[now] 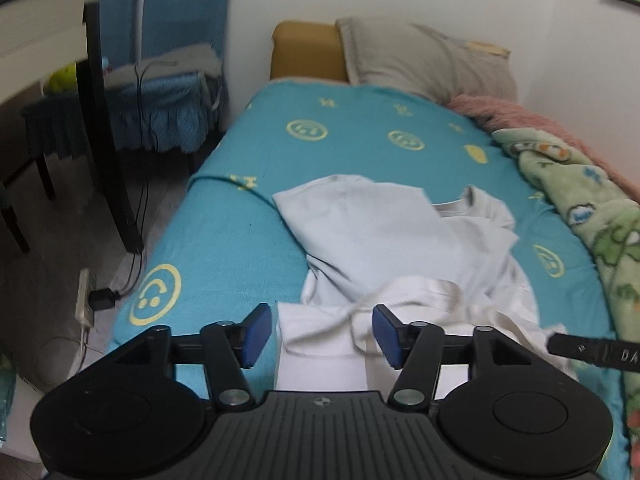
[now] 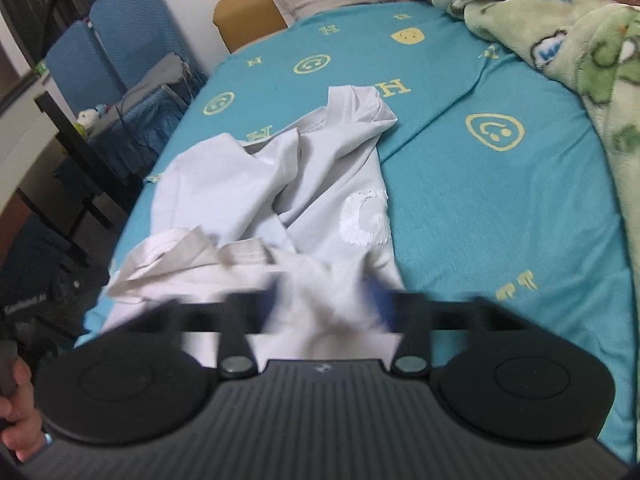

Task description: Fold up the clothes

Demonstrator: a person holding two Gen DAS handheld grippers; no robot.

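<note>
A crumpled pale grey-white T-shirt [image 1: 384,232] lies on the teal bed sheet [image 1: 248,208], its neckline toward the pillow. My left gripper [image 1: 322,330] is open, blue pads either side of the shirt's near hem, nothing held. In the right wrist view the same shirt [image 2: 256,176] shows a white embroidered letter [image 2: 364,218]. My right gripper [image 2: 324,304] is blurred with motion; its fingers stand apart around the shirt's bunched near edge. Part of the right gripper [image 1: 592,352] shows at the lower right of the left wrist view.
A green patterned blanket [image 2: 580,52] and a pink one [image 1: 532,120] lie along the bed's right side. A grey pillow [image 1: 424,56] sits at the head. Blue-covered chairs [image 1: 168,72], a dark table leg [image 1: 108,128] and a power strip [image 1: 84,296] stand left of the bed.
</note>
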